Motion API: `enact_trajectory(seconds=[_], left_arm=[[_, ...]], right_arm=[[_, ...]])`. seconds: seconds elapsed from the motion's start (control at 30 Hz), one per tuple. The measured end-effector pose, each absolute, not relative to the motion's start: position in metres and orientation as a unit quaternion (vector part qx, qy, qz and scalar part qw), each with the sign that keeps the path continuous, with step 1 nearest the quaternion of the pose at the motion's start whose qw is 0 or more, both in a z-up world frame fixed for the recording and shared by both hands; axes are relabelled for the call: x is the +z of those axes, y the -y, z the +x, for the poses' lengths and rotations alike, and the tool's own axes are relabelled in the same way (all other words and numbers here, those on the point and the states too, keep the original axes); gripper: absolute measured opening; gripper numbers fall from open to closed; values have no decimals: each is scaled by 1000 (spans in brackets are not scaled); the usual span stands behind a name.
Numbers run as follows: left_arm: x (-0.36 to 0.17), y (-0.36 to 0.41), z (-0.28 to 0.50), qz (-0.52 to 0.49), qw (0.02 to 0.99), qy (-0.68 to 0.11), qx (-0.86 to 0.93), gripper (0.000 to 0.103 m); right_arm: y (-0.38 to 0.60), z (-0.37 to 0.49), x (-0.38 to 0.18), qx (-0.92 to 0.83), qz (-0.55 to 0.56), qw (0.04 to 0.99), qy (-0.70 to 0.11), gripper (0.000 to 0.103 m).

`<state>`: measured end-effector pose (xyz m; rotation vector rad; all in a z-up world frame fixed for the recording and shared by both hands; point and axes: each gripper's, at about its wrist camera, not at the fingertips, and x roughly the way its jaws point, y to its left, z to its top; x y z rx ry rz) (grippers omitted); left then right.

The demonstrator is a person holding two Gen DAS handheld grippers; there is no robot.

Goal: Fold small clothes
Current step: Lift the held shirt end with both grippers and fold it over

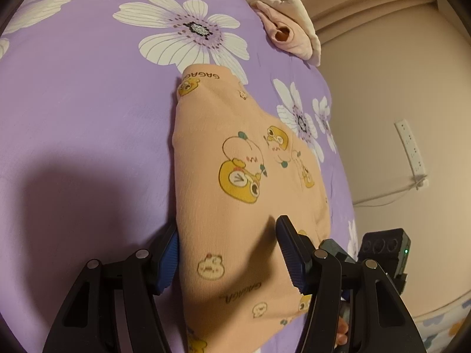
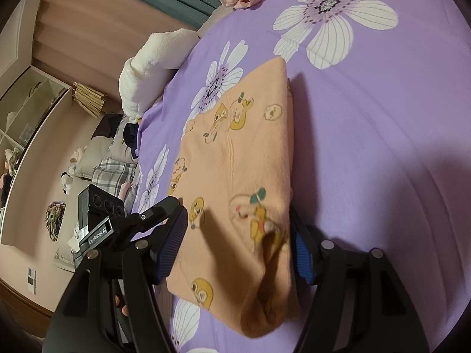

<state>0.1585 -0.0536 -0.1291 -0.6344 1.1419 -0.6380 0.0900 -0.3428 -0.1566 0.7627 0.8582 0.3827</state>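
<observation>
Left wrist view: my left tool (image 1: pixel 228 253) is straddling the near end of the peach garment (image 1: pixel 235 176), which is lying folded on the purple flowered bedsheet (image 1: pixel 88 103); I cannot tell whether the pads are pressing it.

Right wrist view: my right tool (image 2: pixel 238 247) is straddling the same garment's (image 2: pixel 235 161) end, grip equally unclear.

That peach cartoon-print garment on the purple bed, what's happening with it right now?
A person with a handheld gripper in each hand is folding a peach cartoon-print garment on a purple floral bedsheet. The left gripper and right gripper both have their jaws spread around the near end of the cloth, which bunches up between the blue pads. Whether the pads are pressing it is hard to tell. A rolled pink garment lies at the far edge of the bed.
</observation>
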Motion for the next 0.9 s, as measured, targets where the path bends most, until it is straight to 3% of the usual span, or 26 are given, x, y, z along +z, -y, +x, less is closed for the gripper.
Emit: enact_trajectory(seconds=[0.27, 0.53, 0.73, 0.9], left_arm=[[-129, 61, 169, -286, 749, -519, -296, 60], [-128, 71, 175, -269, 758, -514, -297, 60], [-125, 76, 172, -246, 771, -512, -289, 60], [-123, 75, 170, -235, 779, -510, -278, 44]], right_arm=[[342, 105, -157, 178, 356, 826, -399, 65], [340, 113, -160, 160, 346, 835, -397, 44], [333, 112, -156, 148, 318, 851, -390, 37], [332, 108, -153, 143, 311, 859, -380, 31]])
